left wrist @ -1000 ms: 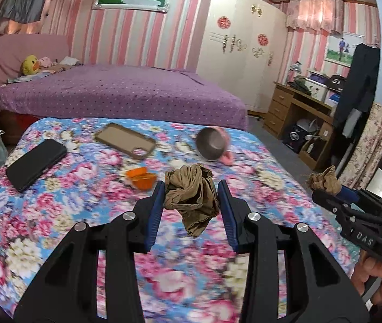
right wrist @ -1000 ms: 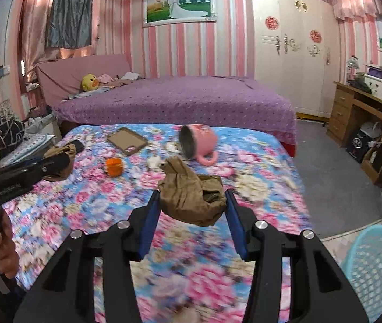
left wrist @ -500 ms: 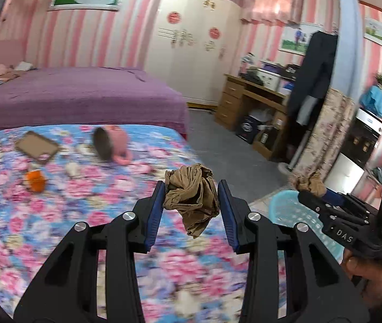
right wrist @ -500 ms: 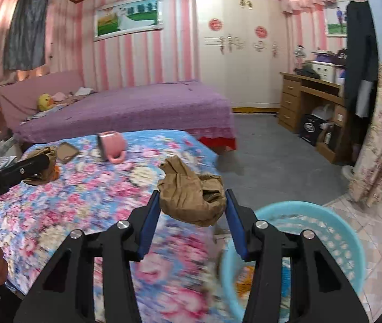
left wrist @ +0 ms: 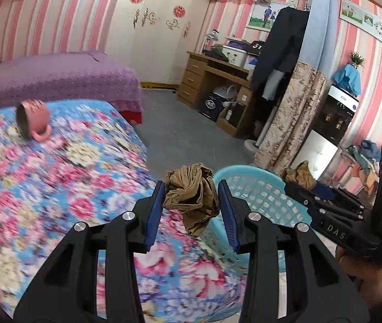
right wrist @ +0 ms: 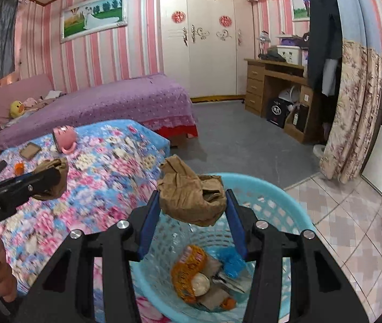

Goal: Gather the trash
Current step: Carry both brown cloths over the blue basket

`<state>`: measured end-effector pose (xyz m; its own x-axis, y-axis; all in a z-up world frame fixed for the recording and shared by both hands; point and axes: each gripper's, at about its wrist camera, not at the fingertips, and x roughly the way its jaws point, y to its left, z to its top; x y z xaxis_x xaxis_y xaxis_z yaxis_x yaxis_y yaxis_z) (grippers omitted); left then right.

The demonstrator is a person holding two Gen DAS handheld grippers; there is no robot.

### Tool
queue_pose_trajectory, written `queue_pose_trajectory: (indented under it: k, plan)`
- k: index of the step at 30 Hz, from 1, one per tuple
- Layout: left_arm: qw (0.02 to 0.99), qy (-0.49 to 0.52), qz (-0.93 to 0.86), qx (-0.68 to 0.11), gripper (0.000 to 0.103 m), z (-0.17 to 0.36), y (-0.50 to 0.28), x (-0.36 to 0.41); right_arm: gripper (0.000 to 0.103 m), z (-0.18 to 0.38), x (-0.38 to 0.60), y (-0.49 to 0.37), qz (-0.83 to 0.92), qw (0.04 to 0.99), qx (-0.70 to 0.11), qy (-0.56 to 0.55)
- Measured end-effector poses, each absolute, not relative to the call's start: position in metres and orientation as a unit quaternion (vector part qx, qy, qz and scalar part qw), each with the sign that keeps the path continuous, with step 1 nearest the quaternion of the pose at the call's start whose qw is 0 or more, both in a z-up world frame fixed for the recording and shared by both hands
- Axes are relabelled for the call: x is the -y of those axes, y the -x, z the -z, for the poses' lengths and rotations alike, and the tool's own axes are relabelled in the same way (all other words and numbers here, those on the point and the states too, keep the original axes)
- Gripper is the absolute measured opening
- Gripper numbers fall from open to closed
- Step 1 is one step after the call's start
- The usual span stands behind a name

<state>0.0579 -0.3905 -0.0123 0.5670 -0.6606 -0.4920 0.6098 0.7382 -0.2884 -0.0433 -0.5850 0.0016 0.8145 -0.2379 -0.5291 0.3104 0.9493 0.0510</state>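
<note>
With each gripper pinching a crumpled brown paper wad, centre the right gripper (right wrist: 192, 211) over the turquoise basket (right wrist: 293, 210) at lower centre, then the left gripper (left wrist: 191, 204), before you release.

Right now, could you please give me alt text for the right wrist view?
The right gripper holds a crumpled brown paper wad in its jaws above a light blue plastic basket already holding wrappers. To the left, the left gripper carries another brown wad over the floral bedspread.

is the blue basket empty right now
No, the blue basket already holds an orange wrapper and other scraps at its bottom, seen in the right wrist view.
</note>
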Motion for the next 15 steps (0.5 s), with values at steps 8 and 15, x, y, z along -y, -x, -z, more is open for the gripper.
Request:
queue_pose_trajectory:
  k: [8,15]
  plan:
    - [0.874,0.062,0.37,-0.307,0.04,0.032,-0.064,0.412,0.048,0.015,0.612,0.058,0.169,0.942,-0.279,-0.083]
    - [0.865,0.042,0.397,-0.303,0.04,0.036,-0.056,0.428,0.048,0.023,0.621,0.064,0.179,0.939,-0.278,-0.098]
